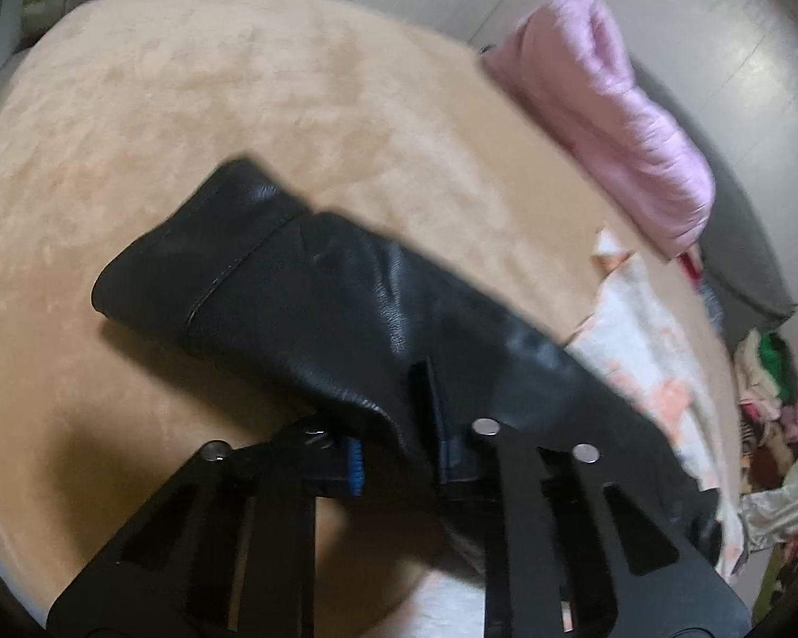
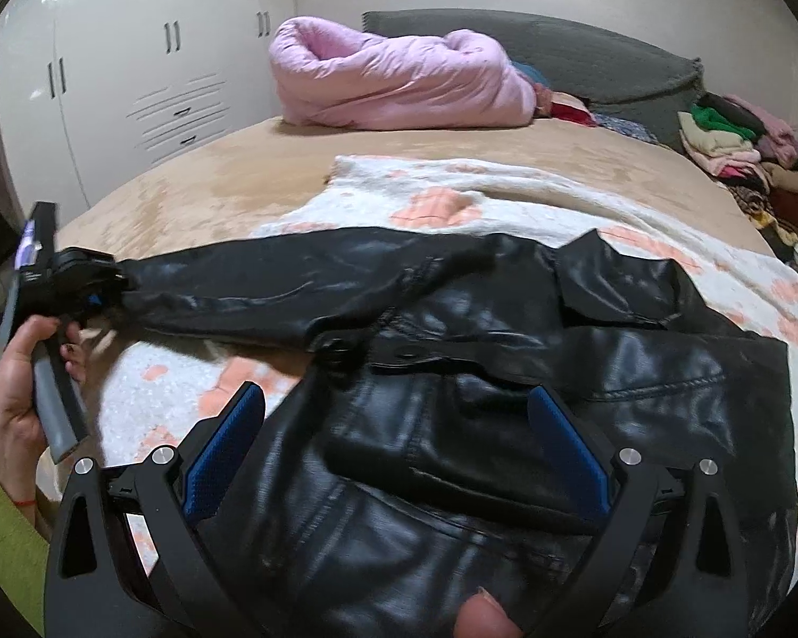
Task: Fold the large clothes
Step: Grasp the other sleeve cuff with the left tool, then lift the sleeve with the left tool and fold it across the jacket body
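Left gripper [image 1: 399,452] is clamped on the sleeve [image 1: 271,287] of the black leather jacket [image 2: 505,399], pulling it out straight ahead of me. Right gripper [image 2: 393,446] has its jaws spread wide, blue pads [image 2: 569,452] hovering over the jacket body, gripping nothing, above the floral blanket [image 2: 425,196].

Bare tan bedspread [image 1: 186,106] leftward; pink duvet [image 2: 399,80] beyond.
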